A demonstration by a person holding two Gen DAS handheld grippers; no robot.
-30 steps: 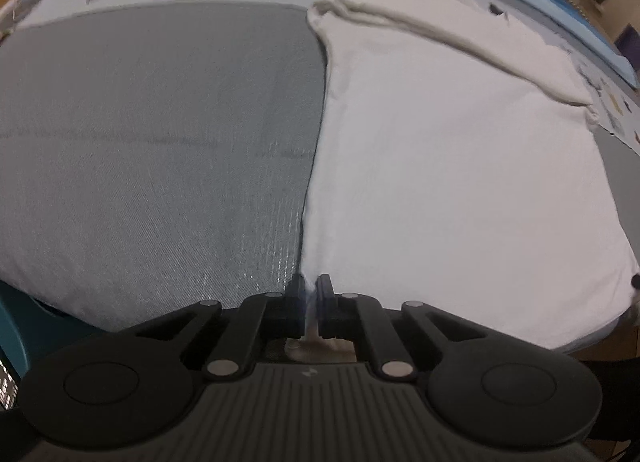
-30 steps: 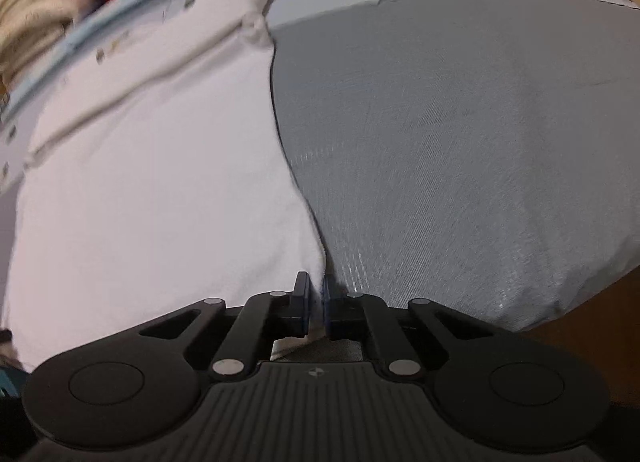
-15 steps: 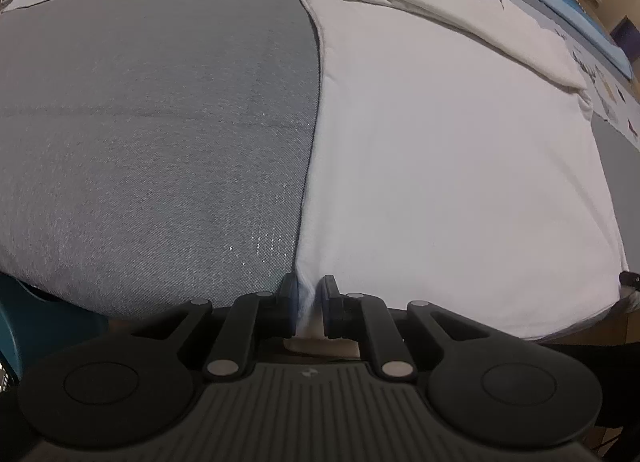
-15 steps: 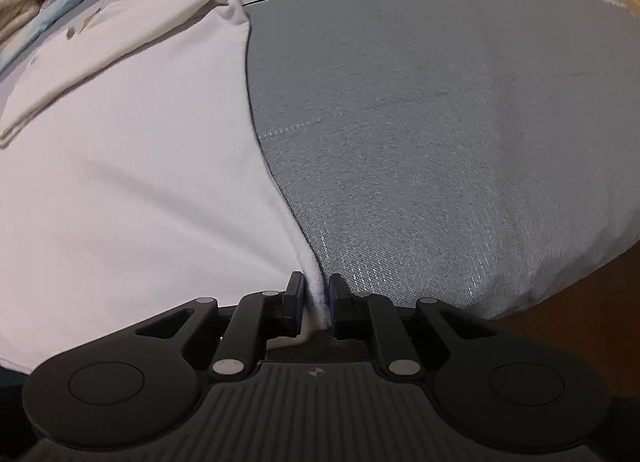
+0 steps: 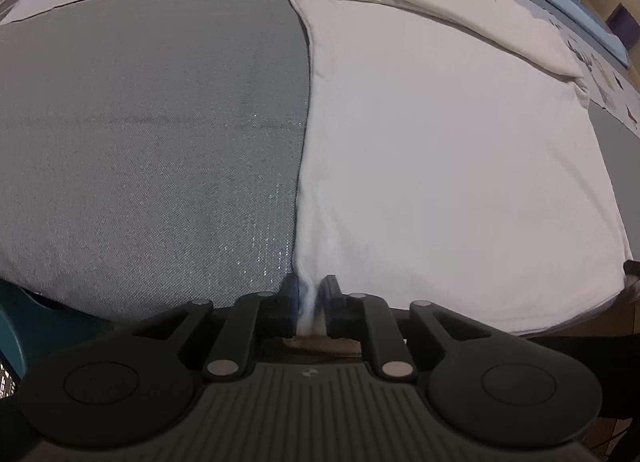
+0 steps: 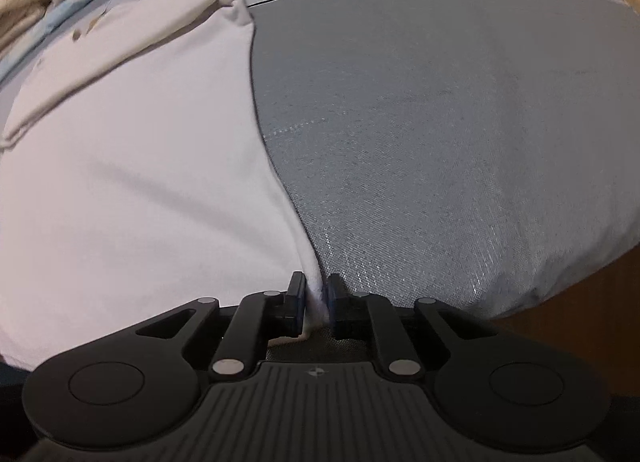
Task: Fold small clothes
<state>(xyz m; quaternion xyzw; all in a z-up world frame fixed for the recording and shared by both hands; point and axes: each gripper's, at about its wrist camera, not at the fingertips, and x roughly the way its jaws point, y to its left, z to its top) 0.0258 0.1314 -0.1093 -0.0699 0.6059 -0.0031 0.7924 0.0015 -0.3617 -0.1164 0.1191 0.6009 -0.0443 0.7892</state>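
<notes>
Hand-held gripper [image 5: 311,294] on white garment [image 5: 448,166] (flat)

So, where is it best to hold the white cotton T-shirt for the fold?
At the two near hem corners of the white cotton T-shirt, coming from the near edge of the grey mat: it lies flat, and only that edge overhangs.

The white shirt's [image 5: 440,166] near hem hides behind the left gripper [image 5: 311,294]; its far sleeve is cut off.
</notes>
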